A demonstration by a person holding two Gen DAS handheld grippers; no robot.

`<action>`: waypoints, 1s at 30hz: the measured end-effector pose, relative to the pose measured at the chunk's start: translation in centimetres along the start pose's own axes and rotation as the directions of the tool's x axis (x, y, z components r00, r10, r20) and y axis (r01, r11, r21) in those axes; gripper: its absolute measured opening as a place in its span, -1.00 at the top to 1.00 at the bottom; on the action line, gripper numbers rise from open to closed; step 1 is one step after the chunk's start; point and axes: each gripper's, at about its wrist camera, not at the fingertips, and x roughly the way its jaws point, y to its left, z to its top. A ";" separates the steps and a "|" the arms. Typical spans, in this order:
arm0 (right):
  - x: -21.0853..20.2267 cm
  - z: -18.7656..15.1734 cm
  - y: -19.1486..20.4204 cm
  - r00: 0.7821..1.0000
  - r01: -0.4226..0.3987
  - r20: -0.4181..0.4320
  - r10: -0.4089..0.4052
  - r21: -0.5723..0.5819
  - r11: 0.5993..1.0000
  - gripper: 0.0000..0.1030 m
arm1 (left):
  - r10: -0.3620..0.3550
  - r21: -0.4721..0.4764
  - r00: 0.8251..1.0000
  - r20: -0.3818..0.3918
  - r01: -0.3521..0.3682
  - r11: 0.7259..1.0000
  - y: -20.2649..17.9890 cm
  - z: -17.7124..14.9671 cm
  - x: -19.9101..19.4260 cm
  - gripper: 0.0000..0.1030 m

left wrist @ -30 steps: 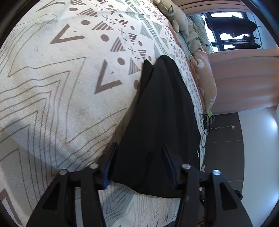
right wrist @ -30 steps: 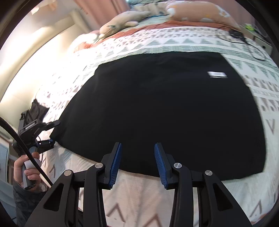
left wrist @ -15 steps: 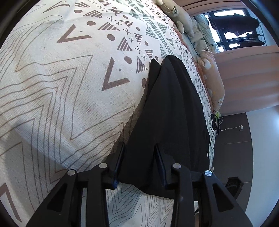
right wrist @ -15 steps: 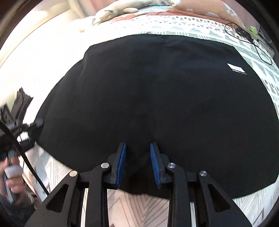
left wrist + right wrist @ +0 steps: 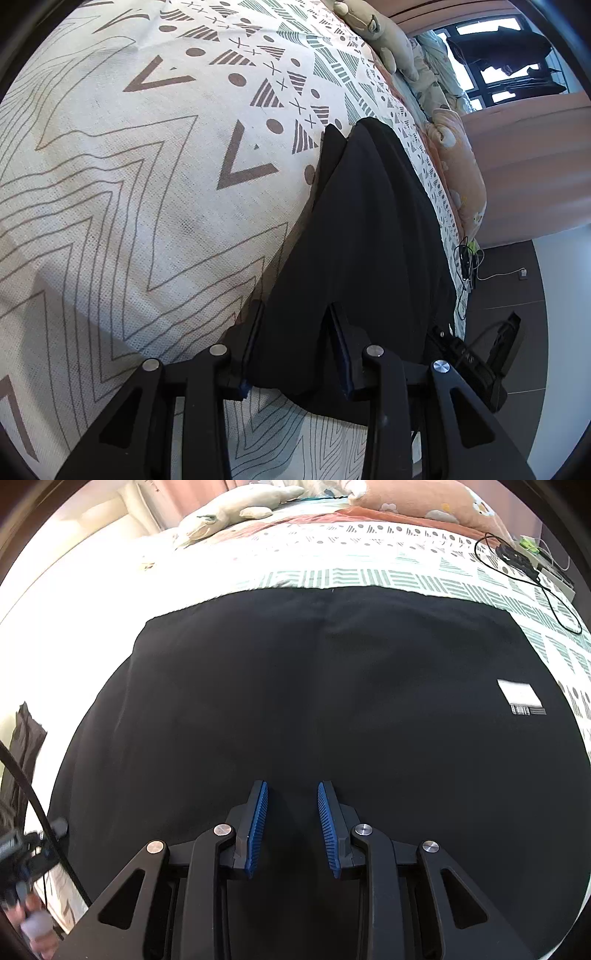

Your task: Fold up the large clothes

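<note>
**Both grippers set over the near hem of a limp black garment**

The black garment (image 5: pixel 314 701) lay spread flat across the patterned bedspread (image 5: pixel 129 184), its near edge running along the side of the bed closest to the person. A white label (image 5: pixel 521 696) showed on the cloth toward the right of the right wrist view, and pillows and a stuffed toy (image 5: pixel 229 507) sat well beyond the far edge.

The left gripper (image 5: pixel 293 343) stood at the garment's near left corner, its jaws partly open and just narrowed, with the corner cloth lying between them; a gap still showed beside the fingers, so a firm pinch could not be confirmed. The right gripper (image 5: pixel 291 827) hovered low over the near hem further along, its jaws likewise just narrowed to a modest gap with black cloth beneath and between the blue pads (image 5: pixel 256 830), not visibly pressed.

The cloth looked thin, soft and light, lying smooth with only faint creases, so it would likely drape and sag between two holds rather than keep any shape. It seemed matte rather than slippery. The sensible holds were the near corners or hem, pinched well in from the edge so that the layer would not slide out when lifted toward the far side.
</note>
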 end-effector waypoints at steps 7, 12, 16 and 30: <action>3.8 4.9 -1.4 1.000 0.004 0.010 -0.004 0.040 0.999 0.51 | 0.008 0.007 1.000 0.009 -0.008 1.000 -0.1 0.0 0.1 0.31; 6.3 7.8 -2.6 1.000 -0.010 0.012 0.010 0.073 0.997 0.50 | -0.016 0.023 1.000 0.000 0.016 1.000 -0.5 0.3 0.0 0.40; 8.1 9.7 -3.3 0.999 -0.031 -0.028 0.034 0.096 0.995 0.50 | -0.066 0.019 0.998 0.005 0.066 0.998 -0.9 0.4 -0.9 0.54; 7.2 3.0 -2.5 0.984 -0.134 -0.106 0.141 0.066 0.989 0.50 | -0.233 0.161 0.972 0.023 0.226 0.961 -8.7 0.4 -5.0 0.60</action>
